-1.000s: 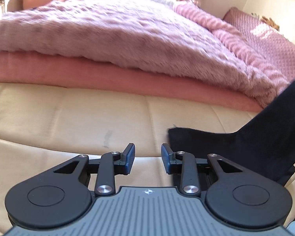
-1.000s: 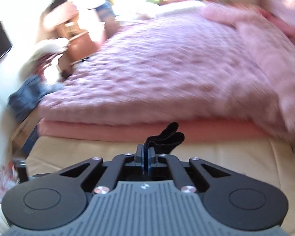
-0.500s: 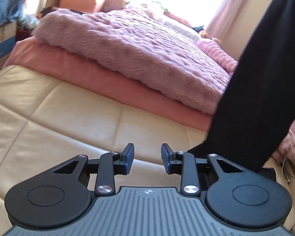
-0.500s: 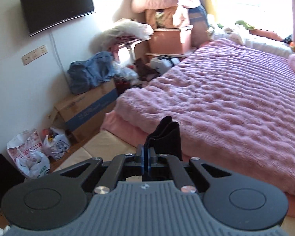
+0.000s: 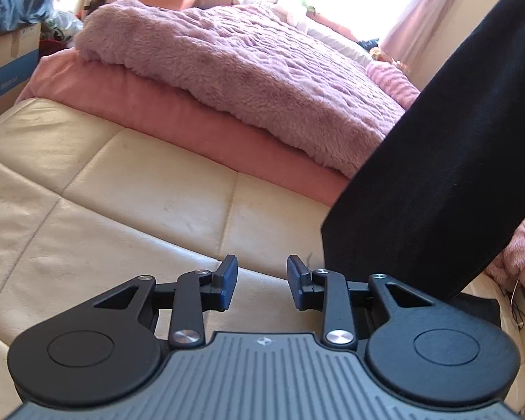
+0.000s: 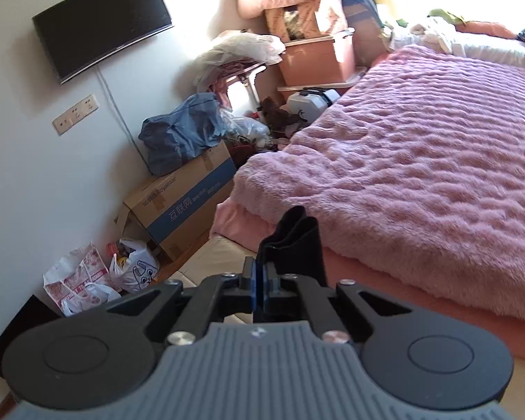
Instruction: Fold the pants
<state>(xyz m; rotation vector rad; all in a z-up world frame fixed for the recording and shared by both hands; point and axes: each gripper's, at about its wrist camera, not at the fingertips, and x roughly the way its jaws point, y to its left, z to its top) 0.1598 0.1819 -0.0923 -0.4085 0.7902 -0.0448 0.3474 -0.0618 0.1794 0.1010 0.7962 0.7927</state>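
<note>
Right gripper (image 6: 260,280) pinches the black pants (image 5: 448,161) aloft so they hang straight; left gripper (image 5: 261,281) waits, jaws spread, empty.

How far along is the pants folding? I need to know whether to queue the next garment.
Early. Done: the right gripper is shut on an edge of the black pants, which hang lifted above the cream cushion. In hand: holding them up; the left gripper is open, empty, apart from the cloth. Left: no fold shows yet, so laying out and every fold remain.
</note>
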